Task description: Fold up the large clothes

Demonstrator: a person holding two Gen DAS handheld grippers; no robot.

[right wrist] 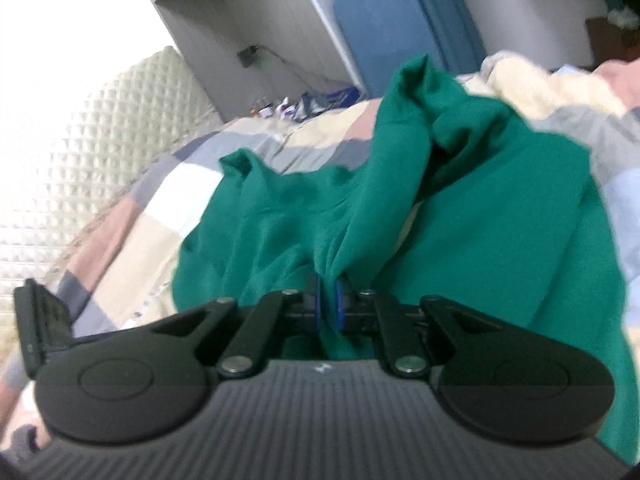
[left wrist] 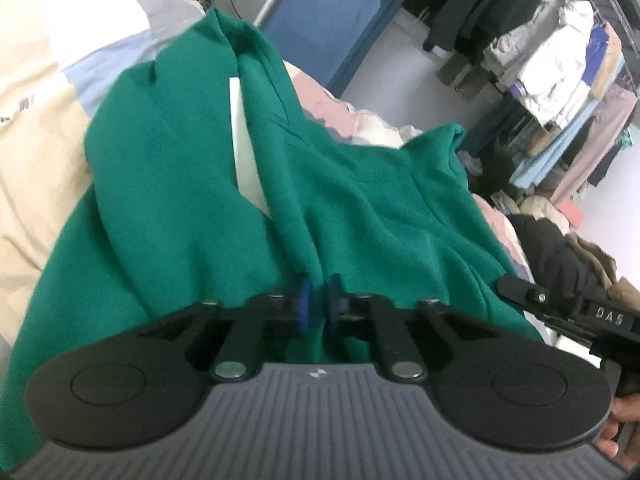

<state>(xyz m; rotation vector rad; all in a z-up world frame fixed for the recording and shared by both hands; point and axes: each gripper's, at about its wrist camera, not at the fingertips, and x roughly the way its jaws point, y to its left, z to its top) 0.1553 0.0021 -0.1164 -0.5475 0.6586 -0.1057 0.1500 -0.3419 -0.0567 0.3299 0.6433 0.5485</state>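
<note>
A large green garment [left wrist: 192,184] is lying rumpled across a bed, resting on a patchwork quilt [left wrist: 52,80] of cream, pale blue, grey and pink squares. A white inner strip [left wrist: 244,148] is showing along one fold. The garment's far edges are bunching up toward the head of the bed, and one corner [left wrist: 452,136] is hanging near the bed's side.

The left tongs [left wrist: 318,300] are clenching a bunched fold of the near green edge between blue pads. The right tongs [right wrist: 327,300] are likewise gripping a pinch of the same cloth [right wrist: 460,208], which is rising in a ridge away from them. In the left wrist view the right tool's black body [left wrist: 568,308] is sitting just beside the garment's right edge.

Bare quilt is lying open to the left of the garment. Beyond the bed, a blue panel [left wrist: 320,24] is standing, and a crowded clothes rack [left wrist: 560,72] is filling the far side. A quilted white panel [right wrist: 100,152] is bordering the bed.
</note>
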